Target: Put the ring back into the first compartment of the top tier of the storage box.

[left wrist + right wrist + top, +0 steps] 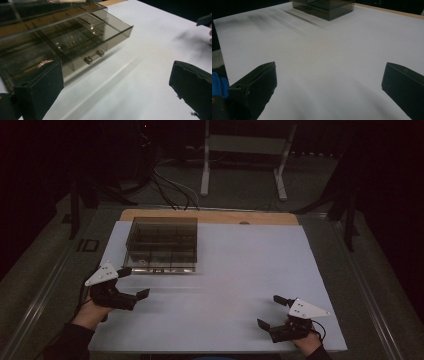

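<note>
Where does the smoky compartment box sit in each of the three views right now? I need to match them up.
High view: smoky box upper left on the white sheet, beyond the left gripper.
Left gripper view: upper left, close, latches facing the camera.
Right gripper view: top centre, far.
Shared landmark: the white sheet.

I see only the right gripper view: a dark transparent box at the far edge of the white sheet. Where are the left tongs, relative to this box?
Observer: The left tongs are low over the sheet, close to the near left corner of the box.
Operator: Are they open?
Observer: Yes, the jaws stand wide apart with nothing between them.
Operator: What is on the front of the box?
Observer: Two small clasps sit side by side on its front wall.
</note>
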{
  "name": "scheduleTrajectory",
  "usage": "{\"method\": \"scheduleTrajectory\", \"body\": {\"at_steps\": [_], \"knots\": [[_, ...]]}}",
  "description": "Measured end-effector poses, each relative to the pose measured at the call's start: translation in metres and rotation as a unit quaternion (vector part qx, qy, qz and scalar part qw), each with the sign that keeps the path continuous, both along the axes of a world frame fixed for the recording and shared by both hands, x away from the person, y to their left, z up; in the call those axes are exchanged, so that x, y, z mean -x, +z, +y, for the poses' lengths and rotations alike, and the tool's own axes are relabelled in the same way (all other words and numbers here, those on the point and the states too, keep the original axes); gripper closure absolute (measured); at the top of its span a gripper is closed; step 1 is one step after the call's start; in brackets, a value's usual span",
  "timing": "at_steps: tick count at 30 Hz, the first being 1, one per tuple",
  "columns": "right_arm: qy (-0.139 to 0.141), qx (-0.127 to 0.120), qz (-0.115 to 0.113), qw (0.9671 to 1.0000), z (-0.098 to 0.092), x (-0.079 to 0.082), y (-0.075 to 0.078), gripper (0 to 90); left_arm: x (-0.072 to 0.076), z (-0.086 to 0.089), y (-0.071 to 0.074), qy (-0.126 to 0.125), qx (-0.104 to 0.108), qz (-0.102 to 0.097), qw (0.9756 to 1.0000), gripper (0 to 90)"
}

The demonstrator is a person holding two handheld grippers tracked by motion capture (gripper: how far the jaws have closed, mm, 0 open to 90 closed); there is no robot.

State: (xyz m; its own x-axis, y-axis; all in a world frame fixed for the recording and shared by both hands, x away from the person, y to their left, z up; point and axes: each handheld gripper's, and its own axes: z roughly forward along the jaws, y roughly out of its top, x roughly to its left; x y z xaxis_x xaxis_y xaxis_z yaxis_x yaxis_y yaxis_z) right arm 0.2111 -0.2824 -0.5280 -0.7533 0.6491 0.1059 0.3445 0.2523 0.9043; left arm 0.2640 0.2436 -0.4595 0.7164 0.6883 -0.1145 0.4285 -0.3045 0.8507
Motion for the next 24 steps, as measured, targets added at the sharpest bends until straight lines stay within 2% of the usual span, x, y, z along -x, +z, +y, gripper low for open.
{"method": "scheduleTrajectory", "body": {"at_steps": [5, 8, 10, 14, 19, 24], "knots": [[-0.001, 0.000, 0.000, 1.0000, 0.000, 0.000, 0.000, 0.0, 0.005, -0.006, -0.011, -0.005, 0.012, -0.002, 0.9999, 1.1], [-0.001, -0.001, 0.000, 1.0000, -0.001, 0.000, 0.000, 0.0, 0.009, -0.009, -0.021, -0.013, 0.021, 0.004, 0.9997, 1.1], [-0.001, -0.001, 0.000, 1.0000, 0.000, 0.000, 0.000, 0.0, 0.011, -0.010, -0.027, -0.020, 0.018, 0.002, 0.9996, 1.1], [0.000, 0.000, -0.001, 1.0000, -0.001, 0.000, 0.000, 0.0, 0.015, -0.014, -0.038, -0.031, 0.010, 0.014, 0.9994, 1.1], [0.000, 0.000, -0.002, 1.0000, -0.001, 0.001, 0.000, 0.0, 0.018, -0.013, -0.054, -0.038, 0.010, 0.028, 0.9988, 1.1], [0.000, 0.000, -0.003, 1.0000, -0.001, 0.001, 0.001, 0.0, 0.020, -0.012, -0.065, -0.041, -0.013, 0.038, 0.9983, 1.1]]}}
